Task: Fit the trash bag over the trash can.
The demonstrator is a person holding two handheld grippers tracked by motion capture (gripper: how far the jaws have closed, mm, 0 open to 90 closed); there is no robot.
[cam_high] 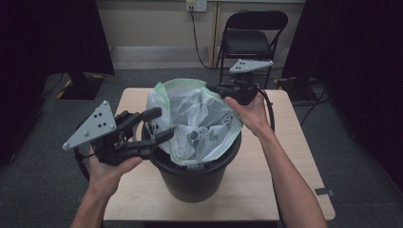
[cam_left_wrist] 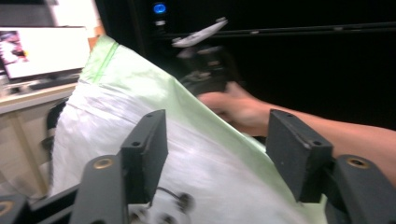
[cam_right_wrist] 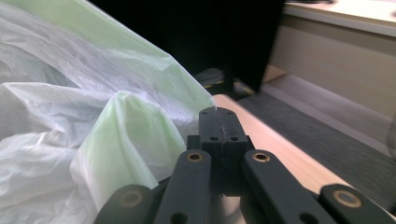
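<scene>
Lining of a black bin on a small wooden table, partly complete. Green-edged plastic bag seated in the bin mouth, standing tall and puffed above the rim, not yet folded down over it. Right gripper at the far edge, jaws pressed together on the bag's hem (pinch seen in the right gripper view). Left gripper at the near-left edge, jaws apart, bag film between them, not yet clamped. Remaining, by judgement: grasp on the left, then stretching of the hem over the rim.

A green-white bag bulges from the black bin; right tongs pinch its rim, left tongs gape beside it.
</scene>
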